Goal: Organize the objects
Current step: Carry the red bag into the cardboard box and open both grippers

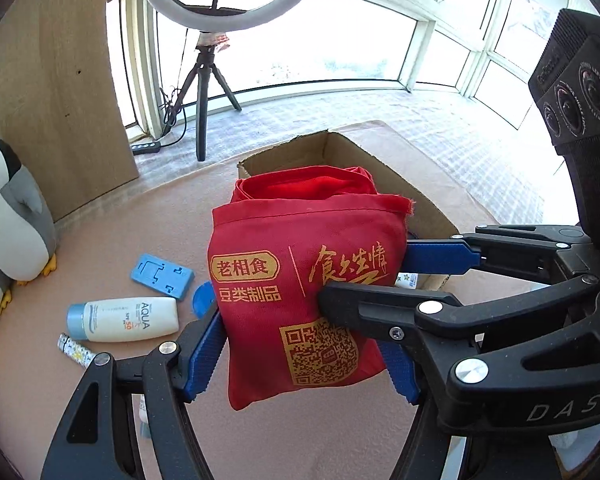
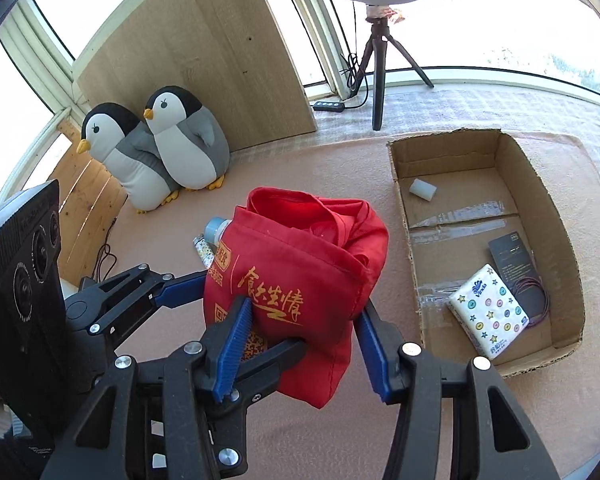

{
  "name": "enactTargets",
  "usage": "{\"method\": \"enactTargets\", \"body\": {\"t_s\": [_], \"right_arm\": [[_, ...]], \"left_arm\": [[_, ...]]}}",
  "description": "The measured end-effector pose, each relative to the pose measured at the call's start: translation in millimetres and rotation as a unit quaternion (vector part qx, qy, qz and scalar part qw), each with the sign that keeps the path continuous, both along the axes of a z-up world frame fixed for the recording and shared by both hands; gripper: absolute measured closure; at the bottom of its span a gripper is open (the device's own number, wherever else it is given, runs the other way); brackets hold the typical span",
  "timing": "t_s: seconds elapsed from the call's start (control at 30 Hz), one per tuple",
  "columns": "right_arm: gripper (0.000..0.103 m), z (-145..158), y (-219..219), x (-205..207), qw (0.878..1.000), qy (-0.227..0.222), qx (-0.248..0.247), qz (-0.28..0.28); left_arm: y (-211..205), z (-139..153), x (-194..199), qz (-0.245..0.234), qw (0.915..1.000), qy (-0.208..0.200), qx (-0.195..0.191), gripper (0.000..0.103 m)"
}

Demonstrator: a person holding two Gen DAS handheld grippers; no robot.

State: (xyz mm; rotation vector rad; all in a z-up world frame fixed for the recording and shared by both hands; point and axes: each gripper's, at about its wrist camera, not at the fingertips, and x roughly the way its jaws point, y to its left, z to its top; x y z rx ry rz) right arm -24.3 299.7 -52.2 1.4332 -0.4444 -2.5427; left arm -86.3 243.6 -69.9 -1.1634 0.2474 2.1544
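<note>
A red cloth bag (image 1: 300, 272) with gold print hangs in the air between both grippers, its open mouth upward. My left gripper (image 1: 300, 360) clamps its lower part, with the blue pads pressed into both sides. My right gripper (image 2: 304, 348) pinches the same red bag (image 2: 300, 264) from the other side, its pads denting the cloth. Behind and to the right of the bag stands an open cardboard box (image 2: 540, 184). It holds a tissue pack (image 2: 488, 312), a black card (image 2: 516, 268) and a small white cylinder (image 2: 423, 190).
On the pink mat lie a white sunscreen bottle (image 1: 128, 320), a blue plastic holder (image 1: 162, 276) and a patterned tube (image 1: 76, 350). Two plush penguins (image 2: 180, 148) sit by a wooden board (image 2: 204, 52). A ring-light tripod (image 1: 202, 92) stands by the windows.
</note>
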Motion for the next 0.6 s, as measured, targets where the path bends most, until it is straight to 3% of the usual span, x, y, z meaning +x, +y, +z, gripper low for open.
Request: {"method": "enactTargets", "body": {"t_s": [0.33,0.6], "right_arm": [[0.054,0.9,76.8,-11.6,0.999,0.003,0.011,-0.043],[0.053,-2.4,107.5,-19.6,0.997,-0.001,0.034,-0.065]], "left_arm": [[81.9,-6.5,-22.5,-0.022,0.9997,-0.005,0.01,0.03],[109.5,-15.9,-36.0,-0.023,0.9997,-0.01,0.004,0.026]]}}
